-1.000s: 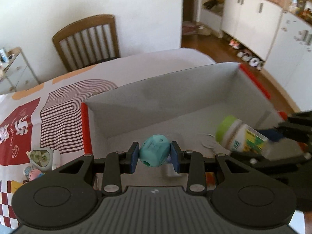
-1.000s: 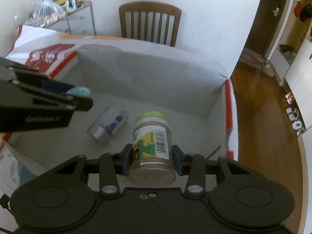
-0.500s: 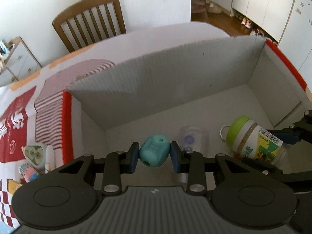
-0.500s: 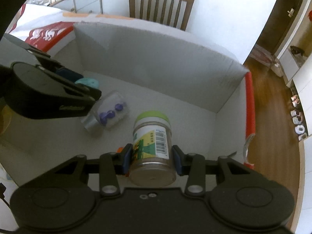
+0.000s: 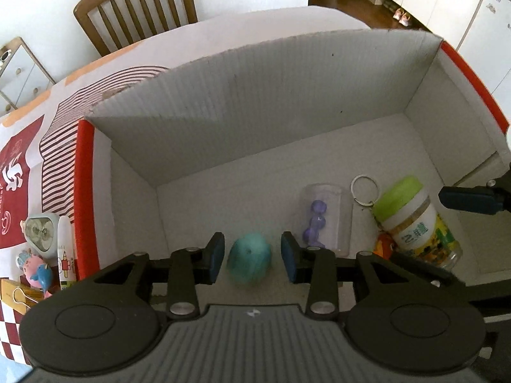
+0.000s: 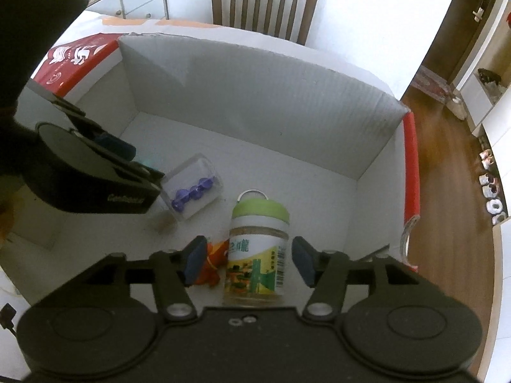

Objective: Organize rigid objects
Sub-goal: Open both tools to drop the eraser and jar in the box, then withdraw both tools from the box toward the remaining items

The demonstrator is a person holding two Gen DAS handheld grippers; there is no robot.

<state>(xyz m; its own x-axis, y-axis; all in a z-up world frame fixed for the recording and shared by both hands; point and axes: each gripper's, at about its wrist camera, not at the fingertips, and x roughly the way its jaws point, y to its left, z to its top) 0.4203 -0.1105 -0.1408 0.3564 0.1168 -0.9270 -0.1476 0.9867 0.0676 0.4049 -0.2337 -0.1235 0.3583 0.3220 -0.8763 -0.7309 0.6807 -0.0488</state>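
Left gripper (image 5: 250, 257) jaws have just been opening: blue pads now stand clear of the teal egg-shaped plastic toy (image 5: 250, 262), small gap each side, toy blurred between them, low over the box floor. Right gripper (image 6: 248, 258) jaws have also just been opening, wider; the green-lidded clear plastic jar with a yellow-green label (image 6: 256, 249) sits between the pads, untouched on both sides, tilted on the floor. Orange small object (image 6: 213, 263) just beside the jar, against the left pad. Metal key ring (image 5: 364, 189) by the jar lid. Clear plastic tube with purple beads (image 5: 322, 218) lies on its side between toy and jar. All inside the white corrugated cardboard box with red edges (image 5: 271, 102). Box sits on a red-and-white patterned tablecloth (image 5: 22, 166); wooden slat-back chair (image 6: 265, 6) behind.
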